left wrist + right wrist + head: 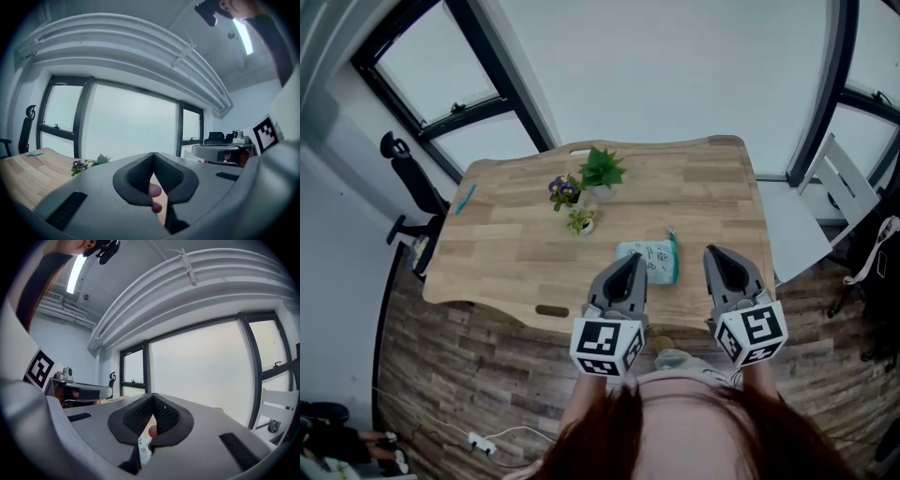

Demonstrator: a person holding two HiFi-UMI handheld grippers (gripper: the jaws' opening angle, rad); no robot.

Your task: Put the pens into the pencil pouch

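Note:
In the head view a teal patterned pencil pouch [647, 262] lies on the wooden table [516, 253] near its front edge. A thin teal pen-like piece [672, 244] lies along the pouch's right side. A blue pen [465, 199] rests near the table's far left edge. My left gripper [628, 266] hovers just left of the pouch, shut and holding nothing. My right gripper [718, 259] hovers to the pouch's right, also shut and empty. In the right gripper view a strip of the pouch [144, 447] shows below the closed jaws. Both gripper views look level, over the table toward the windows.
A green plant in a white pot [601, 172], purple flowers [564, 190] and a small potted plant [580, 222] stand mid-table behind the pouch. A black office chair [411, 183] is at the left, a white chair [844, 187] at the right. Cables lie on the floor [483, 441].

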